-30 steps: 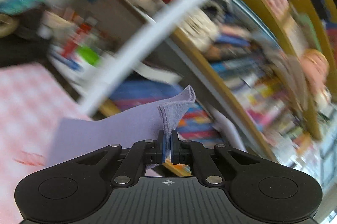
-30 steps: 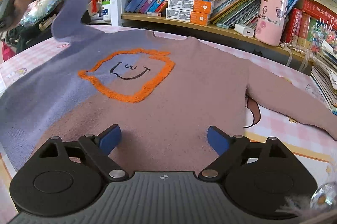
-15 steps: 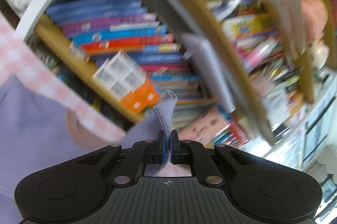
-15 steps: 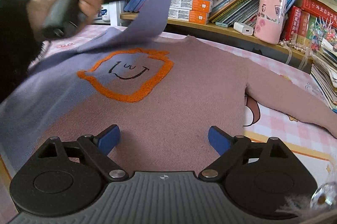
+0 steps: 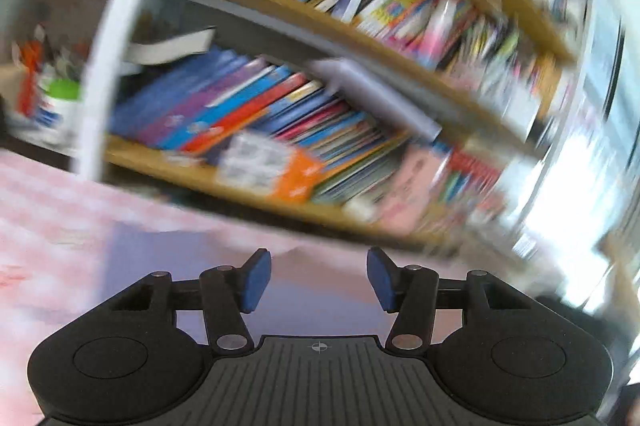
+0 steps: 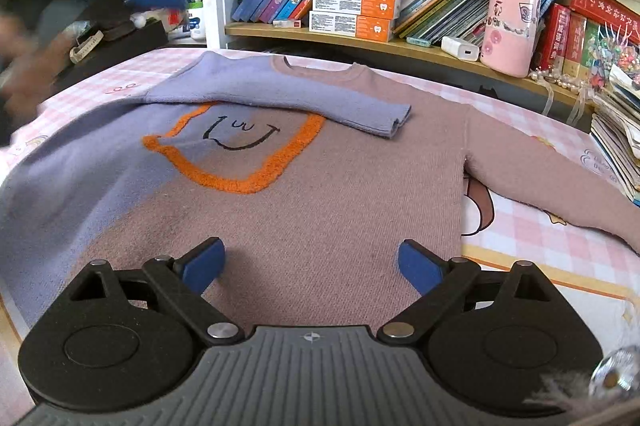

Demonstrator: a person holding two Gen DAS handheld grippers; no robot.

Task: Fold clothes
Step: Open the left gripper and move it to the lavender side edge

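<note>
Your left wrist view smears with motion blur, glare whitening its right edge; your right wrist view stays sharp, evenly daylit.

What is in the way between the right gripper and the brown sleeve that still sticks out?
Nothing visible is. The right gripper hovers open over the sweater near its bottom edge, and the brown sleeve lies flat on the checked tablecloth off to its right, with only bare cloth between them.

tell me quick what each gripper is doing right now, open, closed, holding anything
Left gripper: jaws opening, nothing between them; the purple sleeve lies across the sweater's chest.
Right gripper: open, empty, over the sweater.
</note>
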